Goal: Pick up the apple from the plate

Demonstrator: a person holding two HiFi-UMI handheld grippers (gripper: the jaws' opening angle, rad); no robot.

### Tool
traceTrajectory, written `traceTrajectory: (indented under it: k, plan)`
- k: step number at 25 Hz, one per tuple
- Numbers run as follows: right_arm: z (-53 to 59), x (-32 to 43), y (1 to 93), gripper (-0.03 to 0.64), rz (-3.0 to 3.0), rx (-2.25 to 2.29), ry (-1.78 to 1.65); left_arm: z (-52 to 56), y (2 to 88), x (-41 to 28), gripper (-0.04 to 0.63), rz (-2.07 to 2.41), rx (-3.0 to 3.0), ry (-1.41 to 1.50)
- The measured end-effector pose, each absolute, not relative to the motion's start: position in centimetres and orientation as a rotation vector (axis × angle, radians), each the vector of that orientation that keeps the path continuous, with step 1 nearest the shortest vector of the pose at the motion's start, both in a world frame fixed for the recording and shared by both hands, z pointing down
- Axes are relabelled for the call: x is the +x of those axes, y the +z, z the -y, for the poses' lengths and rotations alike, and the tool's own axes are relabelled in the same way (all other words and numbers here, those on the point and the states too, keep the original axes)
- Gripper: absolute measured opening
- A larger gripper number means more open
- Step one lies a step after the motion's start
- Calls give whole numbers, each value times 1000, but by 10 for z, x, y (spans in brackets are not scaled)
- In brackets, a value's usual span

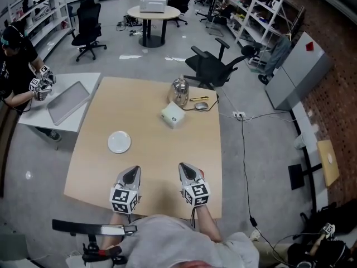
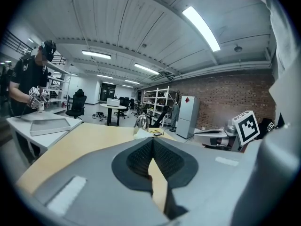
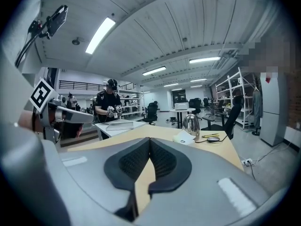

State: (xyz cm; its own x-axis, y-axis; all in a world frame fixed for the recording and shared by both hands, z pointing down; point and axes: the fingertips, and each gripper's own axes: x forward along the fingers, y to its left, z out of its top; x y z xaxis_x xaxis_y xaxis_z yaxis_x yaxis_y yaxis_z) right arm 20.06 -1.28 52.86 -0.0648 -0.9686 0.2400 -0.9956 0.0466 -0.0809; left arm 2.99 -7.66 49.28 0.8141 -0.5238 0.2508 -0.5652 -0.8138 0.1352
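Beyond plate (image 1: 119, 142), white box (image 1: 173, 115), kettle (image 1: 179, 91)

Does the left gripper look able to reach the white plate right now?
Probably yes: the white plate sits on bare tabletop just ahead of the left gripper, with nothing between them. Its jaws are shut and would need opening first.

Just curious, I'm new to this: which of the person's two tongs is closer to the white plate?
Left. In the head view the left tongs sit just below the plate; the right tongs are farther off, to its lower right.
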Motion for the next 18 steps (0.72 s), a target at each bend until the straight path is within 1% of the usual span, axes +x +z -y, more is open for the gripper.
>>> traceTrajectory:
  k: [18]
  plan:
    - [7,200,535,6,2193,2120,396,82,495,31,20,834,2826,301]
